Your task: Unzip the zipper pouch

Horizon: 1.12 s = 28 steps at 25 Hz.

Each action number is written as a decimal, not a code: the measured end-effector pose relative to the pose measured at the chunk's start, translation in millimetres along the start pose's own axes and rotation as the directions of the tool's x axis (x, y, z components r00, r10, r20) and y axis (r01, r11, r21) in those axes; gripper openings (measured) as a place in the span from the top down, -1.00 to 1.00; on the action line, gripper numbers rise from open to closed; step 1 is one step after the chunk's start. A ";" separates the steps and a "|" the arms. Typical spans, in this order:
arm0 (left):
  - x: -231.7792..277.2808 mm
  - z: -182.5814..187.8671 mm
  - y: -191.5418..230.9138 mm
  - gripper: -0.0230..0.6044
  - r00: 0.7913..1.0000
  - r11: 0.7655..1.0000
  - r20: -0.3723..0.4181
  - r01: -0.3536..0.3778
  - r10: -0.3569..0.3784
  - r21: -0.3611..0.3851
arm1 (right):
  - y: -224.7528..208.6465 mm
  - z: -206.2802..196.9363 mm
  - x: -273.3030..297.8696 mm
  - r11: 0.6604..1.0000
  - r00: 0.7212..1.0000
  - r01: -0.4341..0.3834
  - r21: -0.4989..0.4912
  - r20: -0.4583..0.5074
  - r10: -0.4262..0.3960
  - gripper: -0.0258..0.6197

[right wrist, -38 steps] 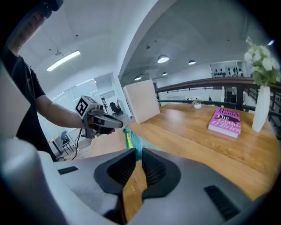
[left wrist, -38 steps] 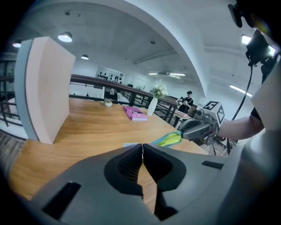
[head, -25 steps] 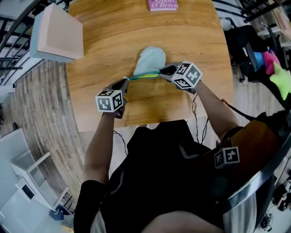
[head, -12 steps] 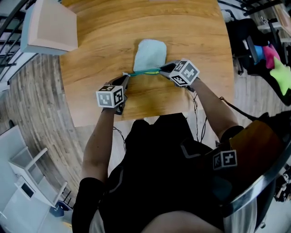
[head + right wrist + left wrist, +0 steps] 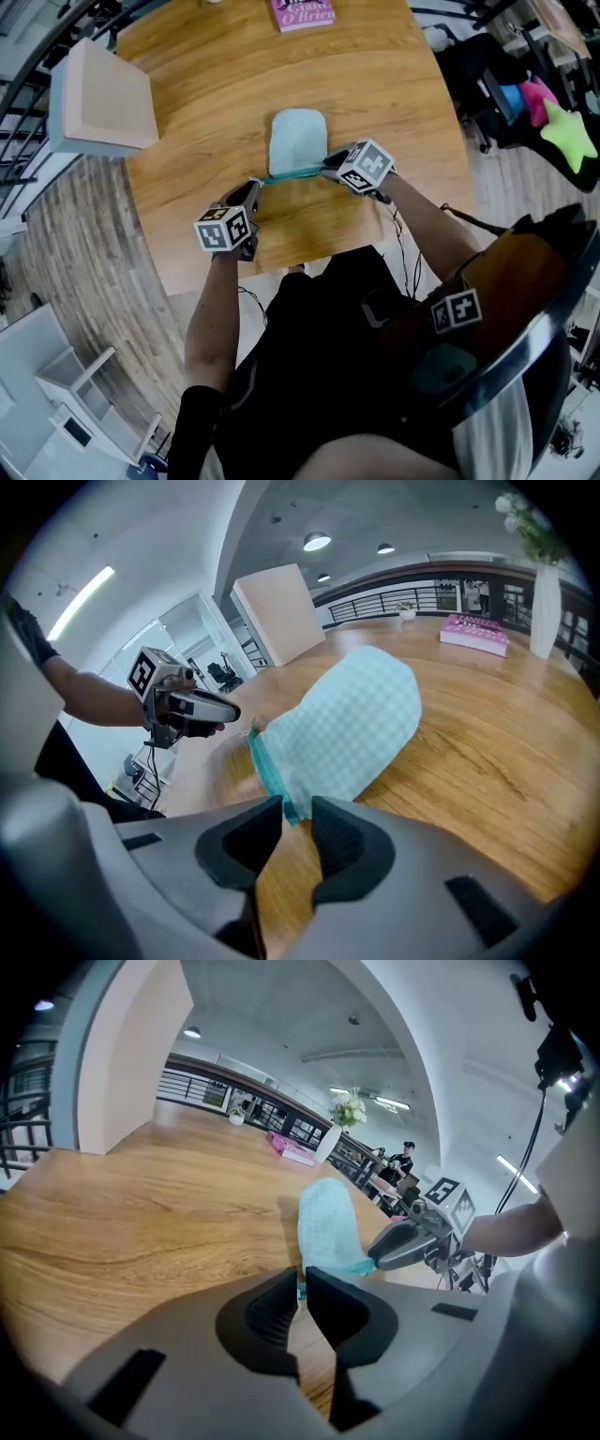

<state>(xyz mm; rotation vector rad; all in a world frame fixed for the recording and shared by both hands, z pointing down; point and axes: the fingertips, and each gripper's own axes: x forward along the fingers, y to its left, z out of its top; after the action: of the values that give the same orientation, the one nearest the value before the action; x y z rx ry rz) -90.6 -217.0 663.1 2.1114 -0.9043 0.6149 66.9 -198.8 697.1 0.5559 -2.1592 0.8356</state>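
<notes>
A pale teal checked pouch (image 5: 298,141) lies flat on the wooden table (image 5: 216,94), with its darker teal zipper edge (image 5: 291,174) nearest to me. My left gripper (image 5: 254,184) is at the left end of that edge, shut on the pouch's corner; a teal scrap shows between its jaws (image 5: 302,1279). My right gripper (image 5: 328,166) is at the right end. Its jaws (image 5: 296,806) are opening, and the zipper end (image 5: 265,761) hangs in the gap without the pads pressing on it. The pouch body (image 5: 347,724) stretches away behind the jaws.
A pink book (image 5: 303,13) lies at the table's far edge, with a white vase (image 5: 544,602) beside it. A pale box (image 5: 98,98) sits at the table's left edge. A seat with bright soft toys (image 5: 562,141) stands to the right.
The pouch was bunched and raised at its near edge a second ago; it now lies flat and smooth. Both grippers stay at the two ends of the zipper edge.
</notes>
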 end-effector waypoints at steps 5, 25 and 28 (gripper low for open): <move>-25.9 30.9 -8.2 0.82 0.997 0.998 0.071 -0.011 0.006 0.061 | 6.5 23.7 -25.4 0.999 0.998 0.034 -0.009 0.059 -0.033 0.36; -186.8 164.7 -71.5 0.52 0.849 0.959 0.525 -0.187 0.051 0.211 | 87.0 171.5 -192.4 0.981 0.864 0.175 -0.085 0.490 -0.112 0.36; -218.5 183.9 -78.5 0.52 0.781 0.949 0.618 -0.256 0.090 0.186 | 98.3 183.4 -212.4 0.979 0.838 0.187 -0.082 0.533 -0.115 0.38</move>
<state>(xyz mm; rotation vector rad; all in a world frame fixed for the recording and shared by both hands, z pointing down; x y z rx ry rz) -145.4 -235.9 372.7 2.5400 -1.4529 0.1273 52.4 -234.6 402.3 0.9646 -2.5958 0.4785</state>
